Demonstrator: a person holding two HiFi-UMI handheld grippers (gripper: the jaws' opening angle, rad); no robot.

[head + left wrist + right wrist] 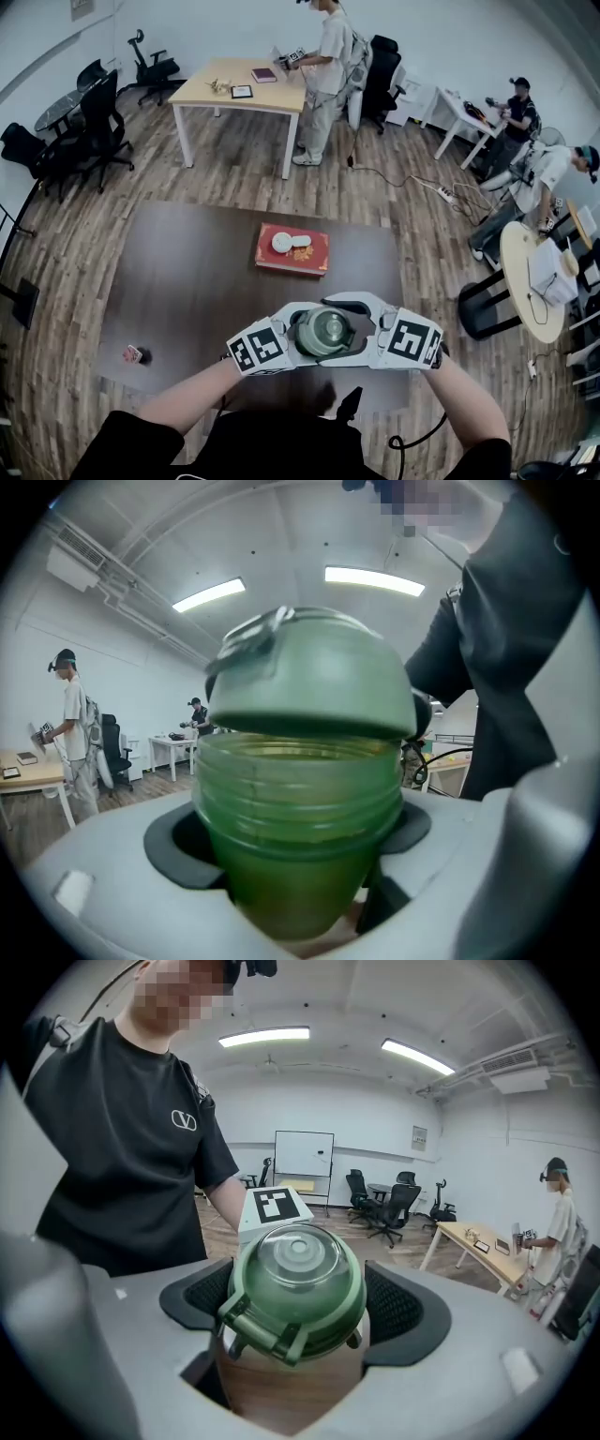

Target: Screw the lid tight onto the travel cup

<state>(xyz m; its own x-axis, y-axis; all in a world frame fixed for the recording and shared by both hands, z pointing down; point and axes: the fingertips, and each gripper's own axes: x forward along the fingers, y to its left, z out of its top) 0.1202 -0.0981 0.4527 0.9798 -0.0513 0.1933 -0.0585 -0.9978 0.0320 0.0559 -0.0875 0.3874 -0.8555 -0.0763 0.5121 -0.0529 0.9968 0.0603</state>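
Table [187, 281], dark and broad, is your reference. A red tray [292, 249] lies near its middle. Both grippers meet above the table's near edge, held clear of the top. Your forearms come in from either side and converge, marker cubes facing up. Your left gripper [292, 336] is clamped on the green travel cup [295, 836], pads pressing the body below the threaded neck. The cup stands upright over the table, long axis vertical, mouth up. Your right gripper [367, 333] is closed around the domed lid [295, 1283], which sits slightly tilted on the cup's rim with bare threads showing beneath it.
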